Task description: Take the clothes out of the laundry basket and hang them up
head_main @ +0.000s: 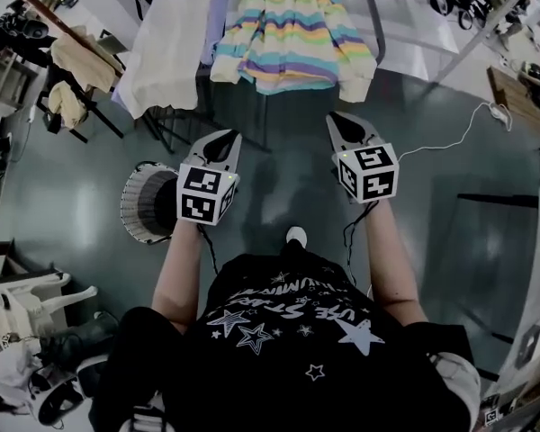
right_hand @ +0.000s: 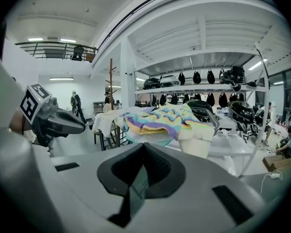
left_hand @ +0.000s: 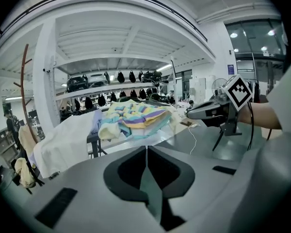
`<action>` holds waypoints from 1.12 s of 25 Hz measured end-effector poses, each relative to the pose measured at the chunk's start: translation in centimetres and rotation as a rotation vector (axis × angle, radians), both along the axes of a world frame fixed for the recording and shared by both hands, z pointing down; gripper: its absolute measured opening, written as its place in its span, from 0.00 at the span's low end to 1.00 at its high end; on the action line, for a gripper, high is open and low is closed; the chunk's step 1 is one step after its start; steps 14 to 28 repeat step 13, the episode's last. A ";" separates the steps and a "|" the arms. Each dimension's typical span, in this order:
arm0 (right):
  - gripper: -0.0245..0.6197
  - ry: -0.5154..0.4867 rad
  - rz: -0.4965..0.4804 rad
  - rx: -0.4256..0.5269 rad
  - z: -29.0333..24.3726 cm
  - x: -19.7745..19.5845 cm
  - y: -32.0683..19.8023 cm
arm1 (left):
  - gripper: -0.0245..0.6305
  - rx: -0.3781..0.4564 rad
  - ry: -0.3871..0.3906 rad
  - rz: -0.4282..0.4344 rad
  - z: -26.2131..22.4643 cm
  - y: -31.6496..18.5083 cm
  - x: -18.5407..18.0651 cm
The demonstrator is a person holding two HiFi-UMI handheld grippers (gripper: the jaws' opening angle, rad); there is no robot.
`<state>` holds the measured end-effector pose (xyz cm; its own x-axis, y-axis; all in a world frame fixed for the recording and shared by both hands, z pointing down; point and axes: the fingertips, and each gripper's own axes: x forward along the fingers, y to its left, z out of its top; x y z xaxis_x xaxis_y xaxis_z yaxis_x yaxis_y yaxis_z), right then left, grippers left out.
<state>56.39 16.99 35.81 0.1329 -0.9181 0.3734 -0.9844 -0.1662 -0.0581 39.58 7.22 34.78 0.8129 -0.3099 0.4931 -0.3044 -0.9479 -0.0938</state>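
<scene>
In the head view, the left hand-held gripper (head_main: pixel 220 144) and the right hand-held gripper (head_main: pixel 346 129) are held out side by side over the grey floor (head_main: pixel 450 241), both with nothing in them. The laundry basket (head_main: pixel 130 196) stands on the floor just left of the left forearm. Its inside looks dark and I see no clothes in it, though part of it is hidden. On the far side, a striped sweater (head_main: pixel 288 30) lies draped over the drying rack (head_main: pixel 376 21), and a white cloth (head_main: pixel 166 52) hangs at its left, touching it. I judge that most of the hanging is done, and what is left depends on the basket. The long axis of the sweater seems to run from far to near, with both cuffs pointing toward the person. In the left gripper view, the jaws of the left hand-held gripper (left_hand: pixel 146 152) are closed together on nothing, and the sweater (left_hand: pixel 133 118) is far ahead, well apart from them. In the right gripper view, the right hand-held gripper (right_hand: pixel 144 149) is also closed and empty, and the sweater (right_hand: pixel 160 123) lies ahead of it on the rack.
</scene>
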 end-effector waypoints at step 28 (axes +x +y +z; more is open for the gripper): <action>0.05 0.013 0.036 -0.014 -0.3 -11.8 -0.6 | 0.08 -0.026 -0.053 -0.004 2.3 -0.3 -15.7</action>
